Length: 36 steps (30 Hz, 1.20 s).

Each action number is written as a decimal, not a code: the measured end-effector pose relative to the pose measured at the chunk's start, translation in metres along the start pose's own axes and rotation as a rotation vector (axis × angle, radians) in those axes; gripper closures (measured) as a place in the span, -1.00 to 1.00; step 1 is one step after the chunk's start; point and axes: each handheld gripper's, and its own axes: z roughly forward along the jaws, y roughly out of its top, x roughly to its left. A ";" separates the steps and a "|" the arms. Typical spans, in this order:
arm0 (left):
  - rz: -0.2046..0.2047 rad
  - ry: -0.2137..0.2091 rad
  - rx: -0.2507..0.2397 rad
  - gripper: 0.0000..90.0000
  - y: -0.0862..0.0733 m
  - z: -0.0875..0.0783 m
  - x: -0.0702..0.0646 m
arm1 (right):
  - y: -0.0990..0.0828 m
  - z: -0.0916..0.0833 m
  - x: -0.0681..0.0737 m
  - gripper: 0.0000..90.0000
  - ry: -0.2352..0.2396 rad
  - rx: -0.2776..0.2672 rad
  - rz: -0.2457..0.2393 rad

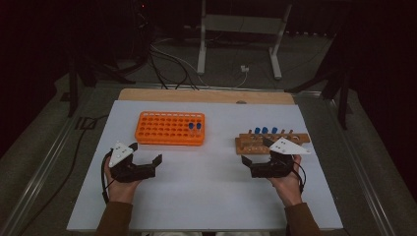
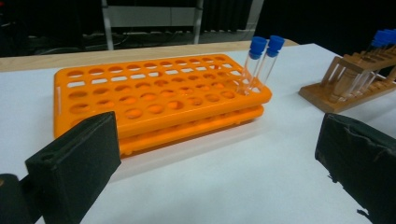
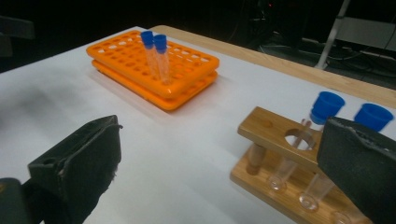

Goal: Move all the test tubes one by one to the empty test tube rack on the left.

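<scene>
High view: left gripper (image 1: 156, 162) spread wide, empty, near side of orange plastic tube rack (image 1: 170, 128) on white desk (image 1: 206, 196); right gripper (image 1: 247, 162) spread, just beside brown wooden tube rack (image 1: 272, 143).

Left gripper view: two blue-capped clear test tubes (image 2: 261, 63) upright in orange rack's right far corner.

Right gripper view: blue-capped tube (image 3: 314, 122) in wooden rack near right jaw, nothing pinched.

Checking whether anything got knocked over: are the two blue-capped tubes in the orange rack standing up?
Upright, leaning slightly. Both blue-capped tubes stand side by side in holes at one end of the orange rack.
</scene>
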 end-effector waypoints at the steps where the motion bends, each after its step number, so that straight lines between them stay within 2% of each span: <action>1: 0.007 0.007 0.005 -0.98 -0.001 0.000 0.001 | 0.000 -0.001 -0.002 -1.00 0.000 0.003 -0.003; 6: 0.023 0.022 0.004 -0.98 -0.001 0.000 0.000 | -0.002 -0.004 -0.014 -0.99 -0.029 0.022 0.004; 11: 0.034 0.028 0.010 -0.98 -0.003 0.001 -0.002 | 0.000 -0.012 -0.031 -0.98 -0.085 0.022 0.023; 16: 0.049 0.030 0.014 -0.98 -0.003 0.002 -0.004 | 0.000 -0.014 -0.048 -0.87 -0.119 0.028 0.046; 20: 0.046 0.036 0.016 -0.98 -0.004 0.003 -0.004 | -0.001 -0.011 -0.059 -0.79 -0.152 0.035 0.056; 24: 0.042 0.030 0.018 -0.98 -0.005 0.004 -0.005 | -0.005 -0.005 -0.072 -0.59 -0.170 0.042 0.099; 26: 0.043 0.031 0.022 -0.98 -0.006 0.005 -0.005 | -0.007 -0.002 -0.077 -0.43 -0.178 0.045 0.124; 28: 0.045 0.029 0.024 -0.98 -0.006 0.005 -0.006 | -0.008 0.002 -0.079 -0.29 -0.203 0.049 0.127; 32: 0.047 0.023 0.023 -0.98 -0.006 0.005 -0.008 | -0.011 0.010 -0.084 0.12 -0.237 0.047 0.124; 36: 0.045 0.023 0.022 -0.98 -0.006 0.006 -0.008 | -0.014 0.016 -0.087 0.36 -0.251 0.045 0.129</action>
